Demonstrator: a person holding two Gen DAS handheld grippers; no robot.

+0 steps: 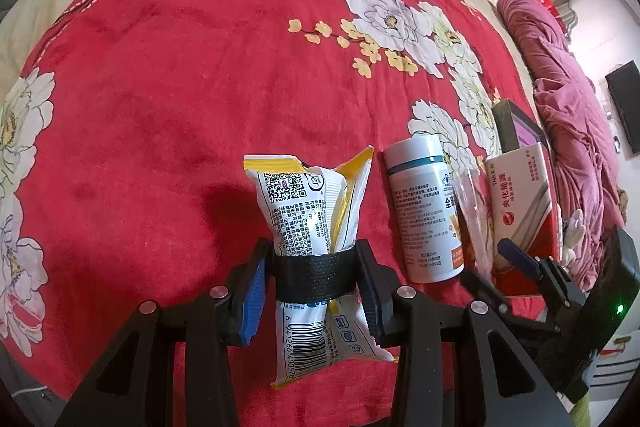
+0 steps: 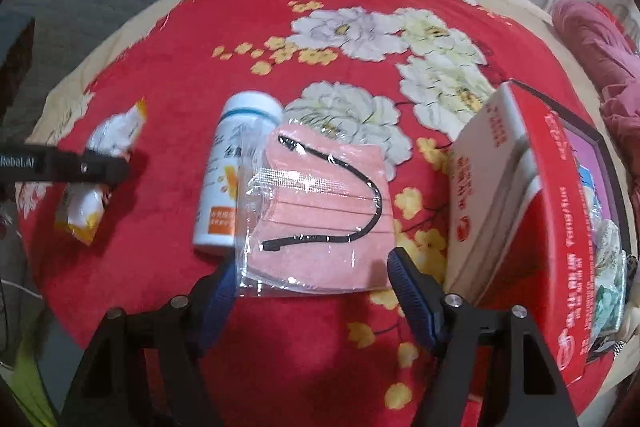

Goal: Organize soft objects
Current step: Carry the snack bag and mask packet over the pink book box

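A: What's the left gripper [image 1: 314, 287] doing?
B: Clamped around the middle of a white-and-yellow snack packet [image 1: 316, 227] on the red floral blanket [image 1: 160, 87].
A: And the right gripper [image 2: 316, 291]?
B: Jaws apart, straddling the near edge of the bagged pink mask [image 2: 320, 203], which lies right of the white bottle [image 2: 236, 167].

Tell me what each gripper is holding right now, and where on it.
The left gripper pinches the snack packet around its middle. The right gripper holds nothing; its open jaws flank the bagged pink mask.
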